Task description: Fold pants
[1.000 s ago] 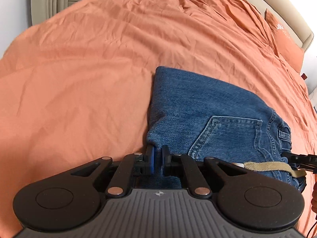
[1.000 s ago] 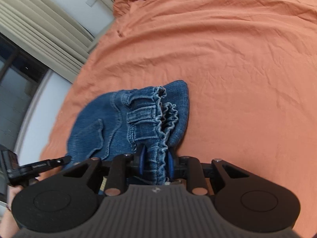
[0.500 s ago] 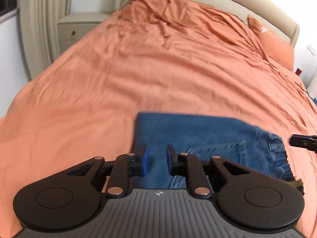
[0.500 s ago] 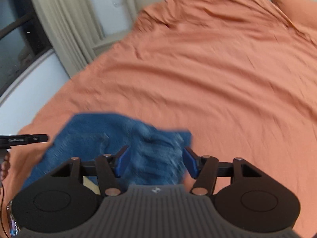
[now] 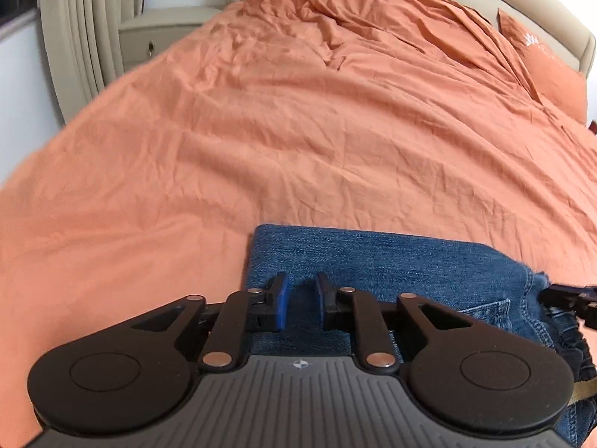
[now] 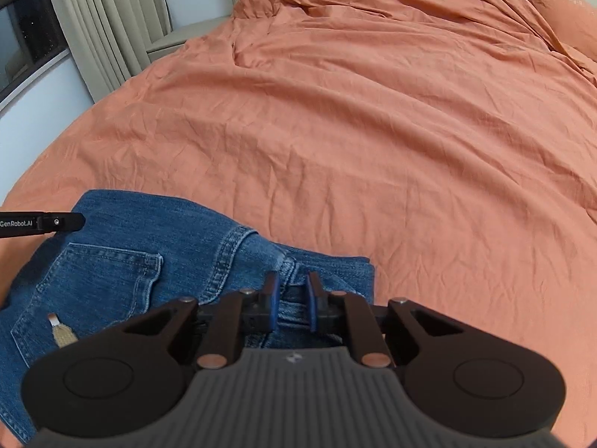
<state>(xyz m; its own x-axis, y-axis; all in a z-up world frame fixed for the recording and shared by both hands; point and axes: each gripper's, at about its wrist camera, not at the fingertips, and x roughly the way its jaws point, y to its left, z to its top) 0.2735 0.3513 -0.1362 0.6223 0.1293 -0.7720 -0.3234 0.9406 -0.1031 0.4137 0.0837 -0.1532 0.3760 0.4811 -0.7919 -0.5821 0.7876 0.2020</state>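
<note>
Your left tongs (image 5: pixel 300 302) hover with their blue pads a narrow gap apart and nothing between them, poised just above the near left corner of the folded jeans (image 5: pixel 391 265). Your right tongs (image 6: pixel 291 300) stand parted about as far, also gripping nothing, over the waistband end (image 6: pixel 298 280) of the same bundle.

The jeans lie on the orange bed cover (image 5: pixel 298 130), close to the bed's near edge and directly below and ahead of both tools. The folded bundle's long axis runs side to side across your front: a straight folded edge at your left, the waistband and its dark gathered trim at your right. Each tool sits over its own end, so neither has the shorter reach; the left is nearer the plain folded edge, the right nearer the waistband. The back pocket (image 6: pixel 100 287) faces up, with a tan woven tab (image 6: pixel 61 332) lying on it. By the look of it the fold is largely done, and any further move would likely be a fold across that long axis or simply drawing the tools clear.

The only legible writing is "GenRobot.AI", printed in white on the black bar of the left tool (image 6: pixel 41 222) where it juts into the right wrist view. An orange pillow (image 5: pixel 541 67) by the headboard carries a pale flower-like emblem; lettering beneath it is too small to read.
</note>
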